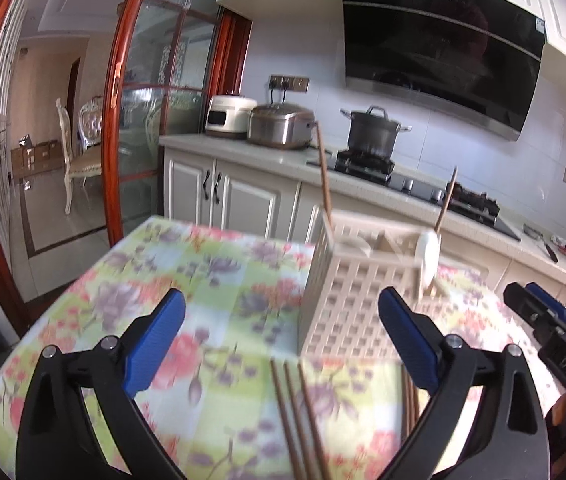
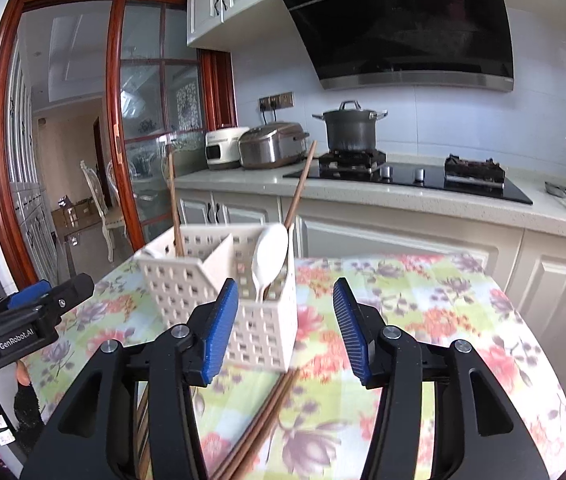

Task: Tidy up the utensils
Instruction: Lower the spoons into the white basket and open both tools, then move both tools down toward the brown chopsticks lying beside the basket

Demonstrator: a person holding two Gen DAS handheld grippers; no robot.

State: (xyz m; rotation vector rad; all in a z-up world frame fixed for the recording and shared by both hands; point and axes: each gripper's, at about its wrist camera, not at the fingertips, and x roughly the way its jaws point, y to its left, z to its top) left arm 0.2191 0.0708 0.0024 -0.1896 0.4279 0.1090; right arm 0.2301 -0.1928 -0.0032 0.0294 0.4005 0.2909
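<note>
A cream lattice utensil holder (image 1: 347, 300) (image 2: 219, 280) stands on the floral tablecloth. It holds a white spoon (image 2: 269, 256) (image 1: 429, 256) and two upright brown chopsticks (image 2: 301, 184) (image 2: 175, 208) in separate compartments. Several loose brown chopsticks (image 1: 299, 420) (image 2: 263, 428) lie flat on the cloth in front of the holder. My left gripper (image 1: 281, 332) is open and empty, above the loose chopsticks. My right gripper (image 2: 285, 320) is open and empty, just in front of the holder. The right gripper also shows at the right edge of the left wrist view (image 1: 539, 320).
The table (image 2: 423, 320) has a floral cloth; its far edge faces a kitchen counter (image 2: 363, 196) with a pot (image 2: 349, 128), two rice cookers (image 2: 273, 150) and a gas hob. A glass sliding door (image 1: 151, 120) is on the left.
</note>
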